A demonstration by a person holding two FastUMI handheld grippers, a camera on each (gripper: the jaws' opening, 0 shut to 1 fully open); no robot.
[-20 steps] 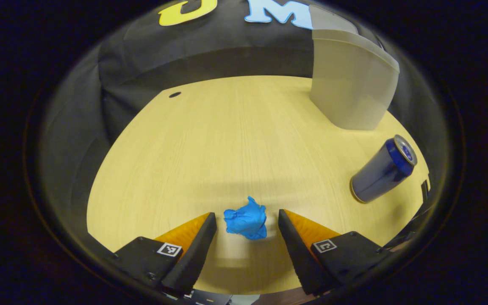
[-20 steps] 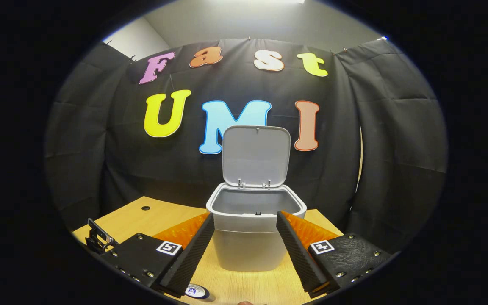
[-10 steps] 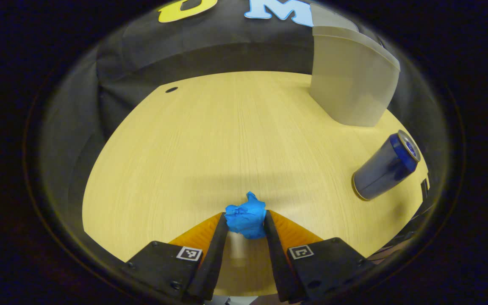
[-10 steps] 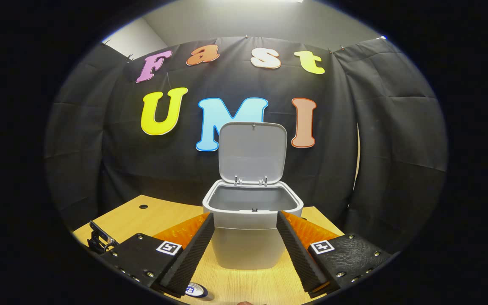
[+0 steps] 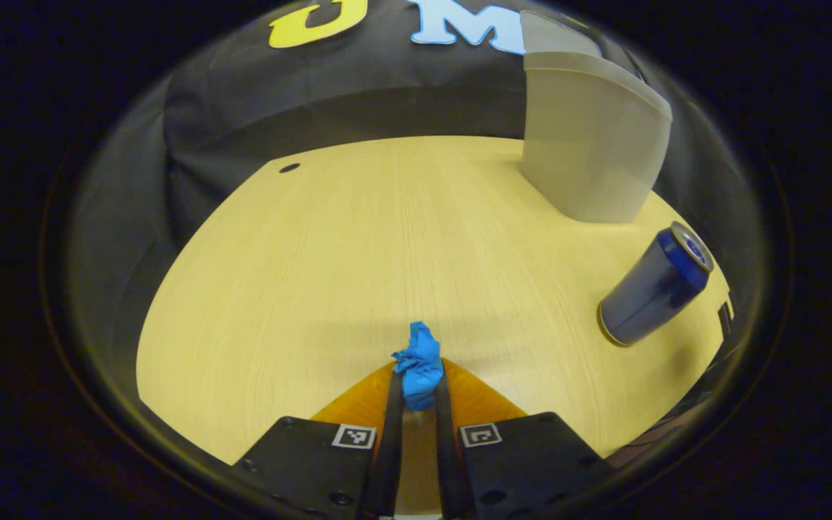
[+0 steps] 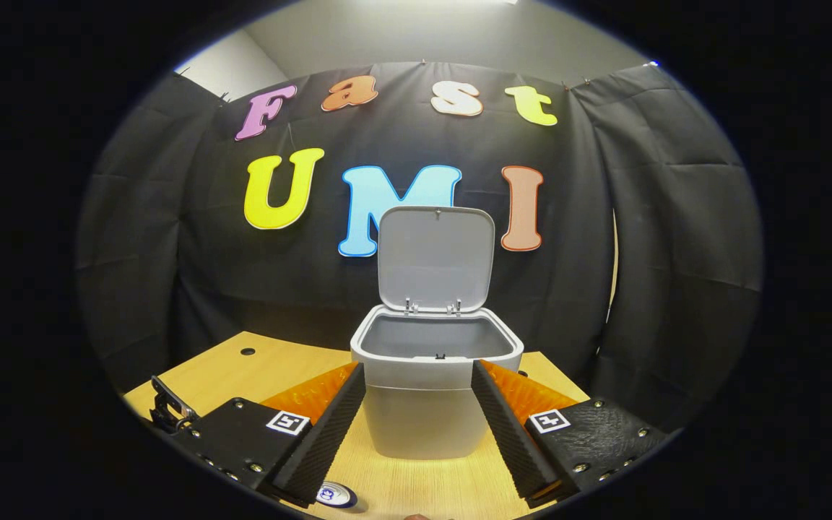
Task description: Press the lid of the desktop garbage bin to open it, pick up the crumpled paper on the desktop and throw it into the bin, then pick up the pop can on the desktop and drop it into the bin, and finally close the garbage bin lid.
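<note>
- Left gripper view, bottom centre of the frame: the left gripper has its jaws drawn narrow, both fingers pressing the blue crumpled paper over the wooden desktop.
- Right edge of that frame: the blue pop can; the grey bin sits at upper right.
- Right gripper view: the right gripper stands wide, holding nothing, with the bin at centre frame between its fingers.
- The lid stands upright, open.
- The can's top peeks in at the bottom edge.
</note>
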